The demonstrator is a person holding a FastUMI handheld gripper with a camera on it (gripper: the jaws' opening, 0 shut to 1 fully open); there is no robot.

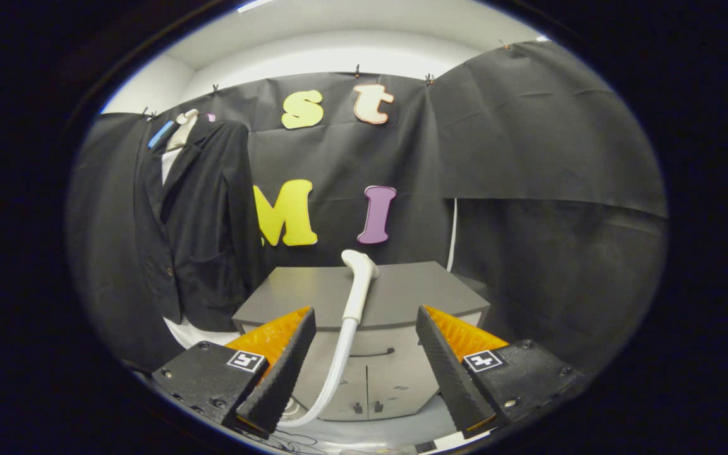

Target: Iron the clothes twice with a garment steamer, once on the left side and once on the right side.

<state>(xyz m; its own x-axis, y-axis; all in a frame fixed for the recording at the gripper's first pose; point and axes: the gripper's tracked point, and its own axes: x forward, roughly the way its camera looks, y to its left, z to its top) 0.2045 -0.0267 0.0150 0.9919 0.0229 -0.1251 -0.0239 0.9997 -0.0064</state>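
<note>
Claw [364, 354] agape; one steamer [356, 284], one jacket [196, 221].

A low grey cabinet with a flat matte top [313, 292] and two front doors is seen against the black cloth wall. On that top, a white plastic garment-steamer head [359, 278] is laid, its bent nozzle raised toward the back of the cabinet. From the head, a pale flexible hose [333, 373] is led over the cabinet's front edge and down across its doors. The open fingers of the gripper [366, 370] are held just ahead of the cabinet front, apart from it.
</note>
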